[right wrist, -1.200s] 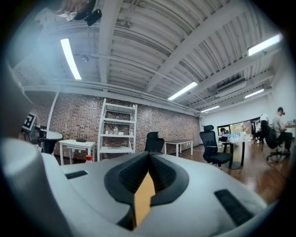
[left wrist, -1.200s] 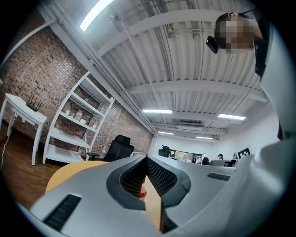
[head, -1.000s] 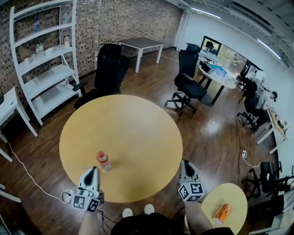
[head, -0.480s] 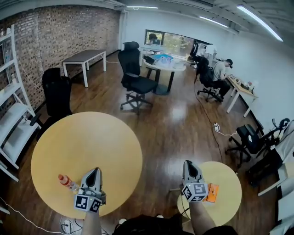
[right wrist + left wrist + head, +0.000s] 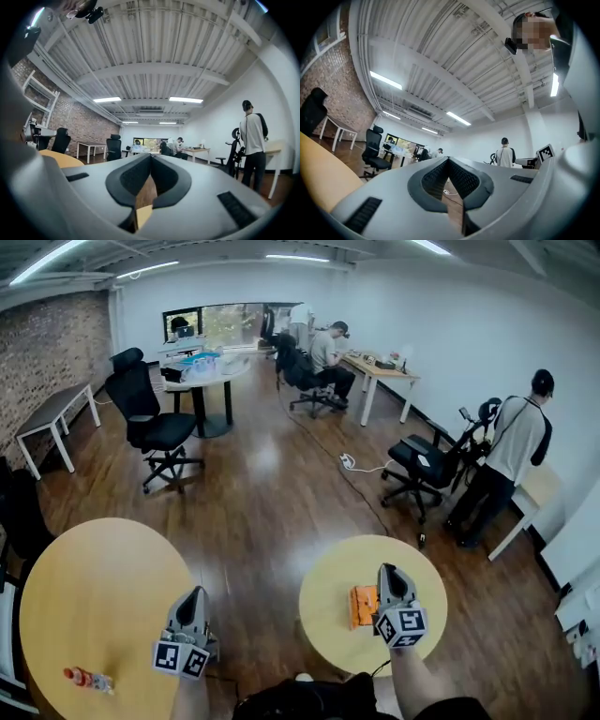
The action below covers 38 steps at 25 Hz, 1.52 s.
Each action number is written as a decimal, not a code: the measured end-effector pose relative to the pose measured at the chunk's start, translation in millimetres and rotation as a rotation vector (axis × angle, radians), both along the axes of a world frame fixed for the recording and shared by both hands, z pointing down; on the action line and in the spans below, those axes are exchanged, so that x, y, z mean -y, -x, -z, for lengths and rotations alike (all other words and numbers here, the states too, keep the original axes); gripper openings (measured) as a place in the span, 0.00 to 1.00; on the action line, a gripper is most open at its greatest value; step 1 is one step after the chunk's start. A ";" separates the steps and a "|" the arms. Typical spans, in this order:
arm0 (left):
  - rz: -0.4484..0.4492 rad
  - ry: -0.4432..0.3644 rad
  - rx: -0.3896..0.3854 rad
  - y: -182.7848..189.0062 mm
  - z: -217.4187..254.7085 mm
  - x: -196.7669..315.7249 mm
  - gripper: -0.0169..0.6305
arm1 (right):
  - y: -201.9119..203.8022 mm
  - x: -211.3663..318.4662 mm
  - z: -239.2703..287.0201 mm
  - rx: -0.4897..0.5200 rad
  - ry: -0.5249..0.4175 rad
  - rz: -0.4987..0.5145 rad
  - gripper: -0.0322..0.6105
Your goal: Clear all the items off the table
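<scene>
- Lying on its side near the 7 o'clock edge of the large round table [image 5: 103, 587]: bottle [image 5: 87, 679].
- On the small round table [image 5: 323, 610]: orange packet [image 5: 362, 606], just at 9 o'clock of the right gripper [image 5: 386, 570].
- Jaws of the right gripper pressed together, nothing between.
- By the large table's 3 o'clock edge: left gripper [image 5: 194, 592], jaws likewise together and empty, bottle well apart at its 8 o'clock.

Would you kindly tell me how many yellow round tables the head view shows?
2. A large table at lower left, with a bottle near its edge; a small table at lower right, with an orange packet. Others may lie out of frame.
</scene>
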State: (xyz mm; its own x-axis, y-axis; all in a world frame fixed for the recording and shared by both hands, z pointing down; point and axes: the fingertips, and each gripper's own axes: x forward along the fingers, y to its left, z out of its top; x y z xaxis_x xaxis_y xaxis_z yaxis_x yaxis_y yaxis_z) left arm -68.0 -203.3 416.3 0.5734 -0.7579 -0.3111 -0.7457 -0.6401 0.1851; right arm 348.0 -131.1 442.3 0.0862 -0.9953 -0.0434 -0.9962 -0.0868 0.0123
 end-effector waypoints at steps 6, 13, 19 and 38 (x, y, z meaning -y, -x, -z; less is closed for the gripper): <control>-0.215 0.017 0.045 -89.1 -9.9 10.5 0.01 | -54.9 -48.8 -20.4 0.044 0.019 -0.159 0.05; -0.309 0.046 0.069 -138.2 -15.2 12.9 0.01 | -69.3 -64.8 -35.1 0.056 0.067 -0.196 0.05; -0.308 0.098 0.086 -140.6 -35.0 16.3 0.01 | -66.4 -50.2 -64.1 0.063 0.152 -0.177 0.11; -0.225 0.401 0.199 -127.6 -137.2 28.0 0.01 | -52.7 -15.4 -282.4 0.273 0.778 -0.162 0.82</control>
